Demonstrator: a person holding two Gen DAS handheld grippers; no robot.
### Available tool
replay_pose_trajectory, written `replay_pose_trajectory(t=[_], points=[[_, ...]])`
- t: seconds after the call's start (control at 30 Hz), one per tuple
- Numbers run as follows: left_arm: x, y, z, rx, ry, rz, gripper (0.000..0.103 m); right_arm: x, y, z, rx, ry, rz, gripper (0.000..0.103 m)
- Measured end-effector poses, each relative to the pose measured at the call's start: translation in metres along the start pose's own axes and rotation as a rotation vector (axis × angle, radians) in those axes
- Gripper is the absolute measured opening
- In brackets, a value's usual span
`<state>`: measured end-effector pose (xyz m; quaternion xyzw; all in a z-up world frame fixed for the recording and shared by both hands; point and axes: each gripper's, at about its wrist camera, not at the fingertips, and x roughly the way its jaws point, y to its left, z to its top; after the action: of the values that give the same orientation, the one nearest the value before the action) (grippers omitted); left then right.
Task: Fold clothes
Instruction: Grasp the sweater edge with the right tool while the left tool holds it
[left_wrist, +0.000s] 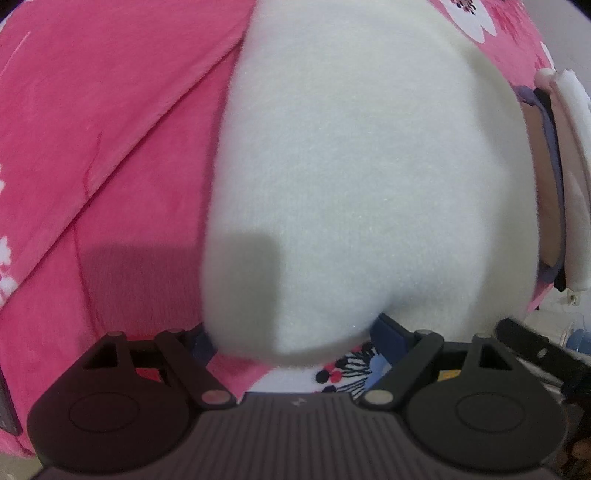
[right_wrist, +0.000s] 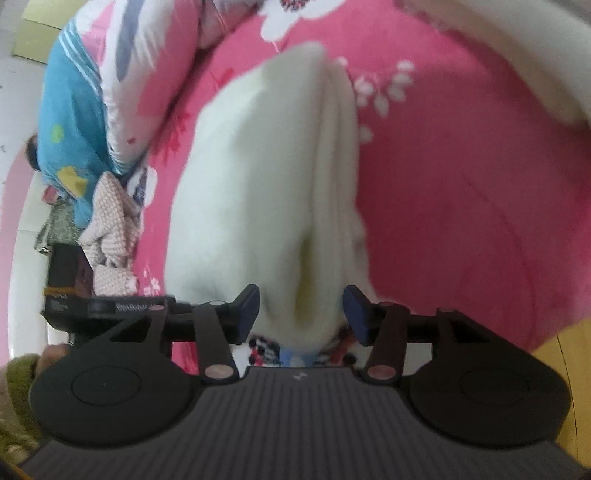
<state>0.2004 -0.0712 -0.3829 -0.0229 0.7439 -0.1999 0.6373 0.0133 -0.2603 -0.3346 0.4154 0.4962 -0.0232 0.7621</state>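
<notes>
We see the white fleece garment (left_wrist: 351, 177) lying folded on the pink flowered bedspread (left_wrist: 92, 129), filling the centre of the left wrist view and running as a long stack of layers up the middle of the right wrist view.

In the right view our right claw (right_wrist: 301, 314) stands partly open: its blue pads (right_wrist: 247, 314) sit either side of the garment's near end, with a gap visible at each pad, so nothing is being pinched. Our left claw (left_wrist: 291, 339) is spread wide, its tips mostly hidden under the near edge of the fleece; it presses on nothing that we can see.

We judge the step in hand to be letting go after a fold and setting up the next one. To do it well we would draw the right claw clear without dragging the top layer, then check that the edges lie even along the right-hand side of the stack, where several layers show. The fleece is thick and springy, so a fold may lift again unless patted flat.

Both claws point steeply down at the bed. The right view is blurred. A heap of other clothes (right_wrist: 110, 229) and a quilt (right_wrist: 92, 92) lie at the left of that frame.
</notes>
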Motion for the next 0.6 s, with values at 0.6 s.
replay_pose_trajectory(t=[0.6], points=[[-0.026, 0.023, -0.004, 0.102, -0.013, -0.039, 0.085, 0.017, -0.080, -0.021, 0.343, -0.064, 0.244, 0.015]])
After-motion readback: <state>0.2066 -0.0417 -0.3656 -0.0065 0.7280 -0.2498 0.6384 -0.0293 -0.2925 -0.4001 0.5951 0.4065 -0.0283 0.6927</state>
